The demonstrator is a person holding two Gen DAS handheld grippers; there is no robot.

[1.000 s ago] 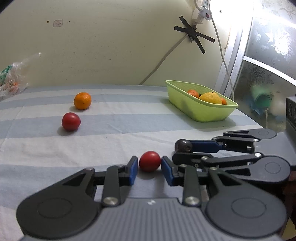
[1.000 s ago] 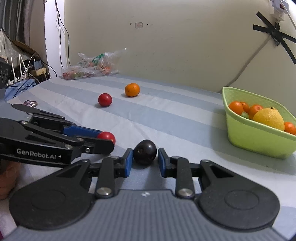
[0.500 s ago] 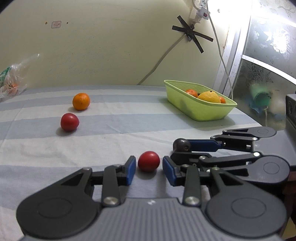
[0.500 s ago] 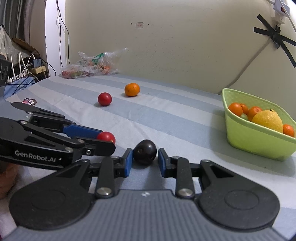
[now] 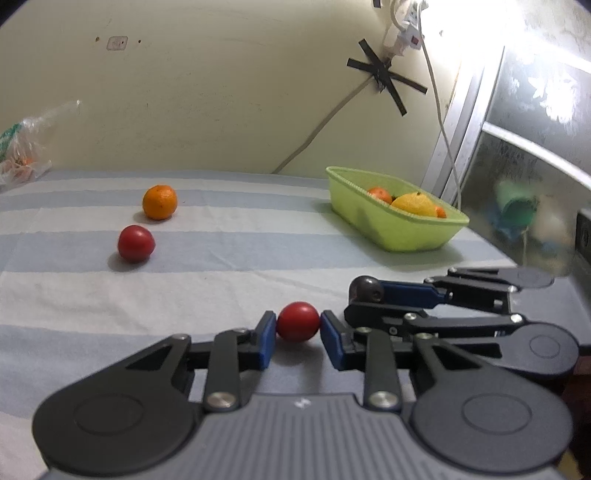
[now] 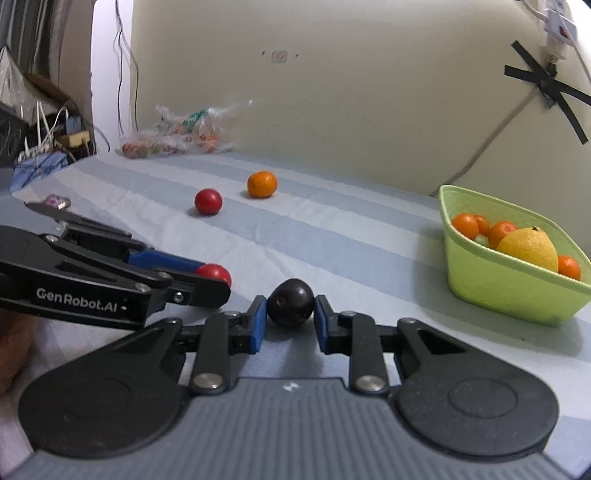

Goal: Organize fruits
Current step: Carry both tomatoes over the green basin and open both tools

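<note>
My left gripper is closing its blue pads on a small red fruit that rests on the striped cloth, and both pads touch it. Beside it, my right gripper is closing on a dark purple plum, gripped on both sides. In the right wrist view the left gripper lies just to the left with its red fruit. The green basket at the right holds several oranges and a yellow citrus. A loose orange and a second red fruit lie further back on the left.
A clear plastic bag of produce lies against the wall at the back left. Cables and a power strip hang on the wall above the basket. Cluttered electronics stand beyond the bed's left edge, a window frame to the right.
The left jaws widened slightly, then closed onto the red fruit. The right jaws tightened a little on the plum. Neither hand has shifted.
</note>
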